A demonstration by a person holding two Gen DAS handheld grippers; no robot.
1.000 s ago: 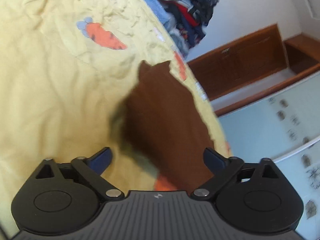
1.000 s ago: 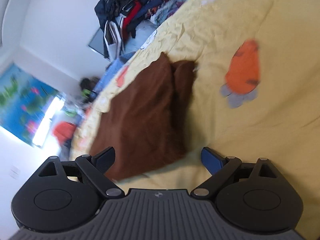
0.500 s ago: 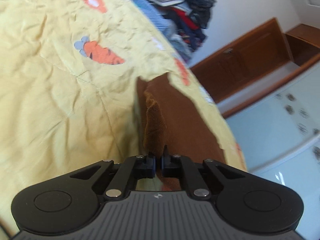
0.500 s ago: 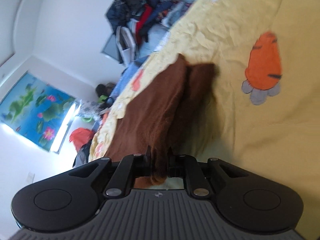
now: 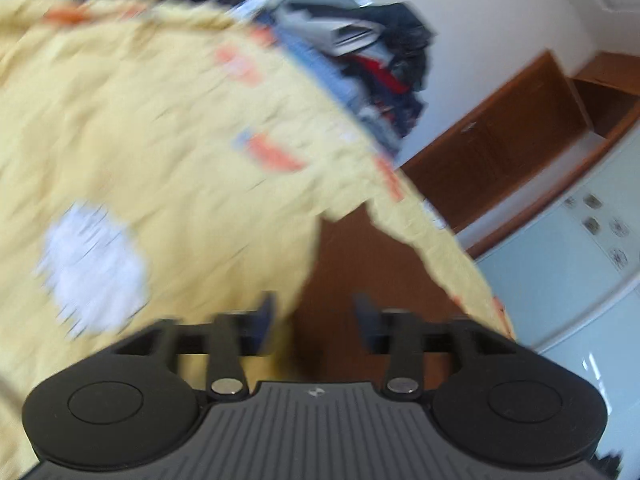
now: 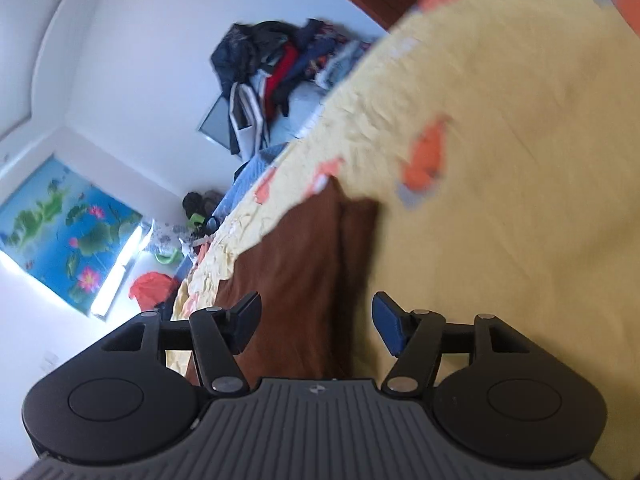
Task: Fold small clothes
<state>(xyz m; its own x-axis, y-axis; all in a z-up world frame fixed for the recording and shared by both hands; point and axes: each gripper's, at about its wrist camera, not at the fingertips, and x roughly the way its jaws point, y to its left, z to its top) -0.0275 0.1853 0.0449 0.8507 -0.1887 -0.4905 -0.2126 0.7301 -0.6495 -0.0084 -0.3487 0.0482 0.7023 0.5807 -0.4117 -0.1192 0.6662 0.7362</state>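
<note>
On the yellow sheet (image 6: 520, 128), with its orange carrot prints, your brown cloth (image 6: 304, 264) lies flat, running away from both grippers toward the far edge of the bed. From the right wrist view you can see it folded lengthwise: a wider panel on the left and a narrower strip along its right side, with a crease between them. Your right gripper (image 6: 316, 322) sits just over the near end of the cloth, its jaws spread wide with nothing between them; the left finger is above the brown fabric and the blue-padded right finger is above bare sheet just beside the cloth's edge.

Your left gripper (image 5: 314, 322) also has its jaws spread apart and grips nothing. The left wrist view is badly blurred, but the cloth (image 5: 368, 272) shows between and beyond the fingers, with its left edge near the left finger. A white patch (image 5: 92, 268) on the sheet lies off to the left.

Behind the bed, a heap of dark clothes (image 6: 276, 68) is piled against the white wall, a lotus picture (image 6: 68, 232) hangs to the left, and a wooden cabinet (image 5: 504, 144) stands along the wall.
</note>
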